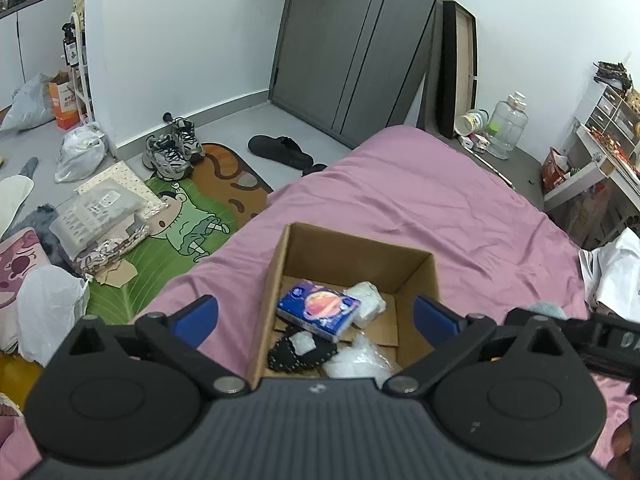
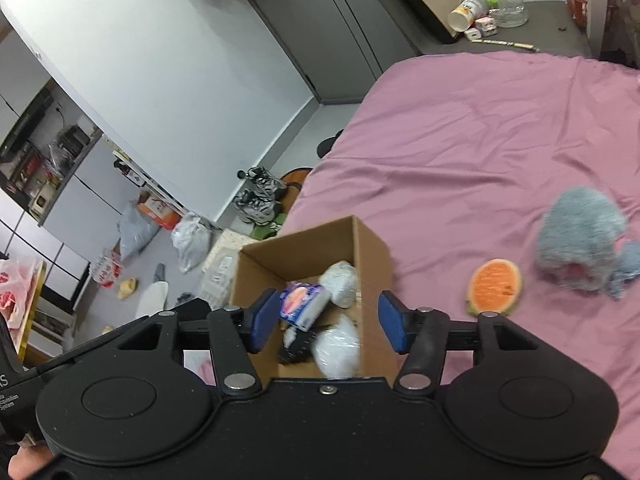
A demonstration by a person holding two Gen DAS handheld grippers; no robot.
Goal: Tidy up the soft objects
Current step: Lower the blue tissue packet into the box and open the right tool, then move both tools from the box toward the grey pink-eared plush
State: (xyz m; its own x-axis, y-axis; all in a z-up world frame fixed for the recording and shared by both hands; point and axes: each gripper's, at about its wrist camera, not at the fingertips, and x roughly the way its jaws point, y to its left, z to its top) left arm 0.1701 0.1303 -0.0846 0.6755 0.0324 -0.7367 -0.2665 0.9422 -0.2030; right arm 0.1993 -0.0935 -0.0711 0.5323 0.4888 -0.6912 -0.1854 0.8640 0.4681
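An open cardboard box [image 1: 360, 240] [image 2: 372, 248] sits on the pink bedsheet [image 1: 440, 200]. Inside lie a blue tissue pack [image 1: 318, 310] [image 2: 302, 300], a white soft bundle [image 1: 368, 300] [image 2: 340, 280], a black item [image 1: 292, 350] and a clear bag of white stuff [image 1: 360, 360] [image 2: 336, 348]. My left gripper [image 1: 316, 314] hangs over the box, open wide, holding nothing. My right gripper [image 2: 328, 316] is also above the box, open and empty. On the sheet to the right lie a watermelon-slice toy [image 2: 494, 286] and a grey plush [image 2: 580, 248].
Left of the bed, the floor holds a cartoon mat [image 1: 188, 224], sneakers [image 1: 172, 152], a black slipper [image 1: 280, 152], folded packages [image 1: 100, 216] and plastic bags [image 1: 80, 152]. A grey door [image 1: 352, 40] stands behind. Bottles and shelves [image 1: 600, 120] crowd the far right.
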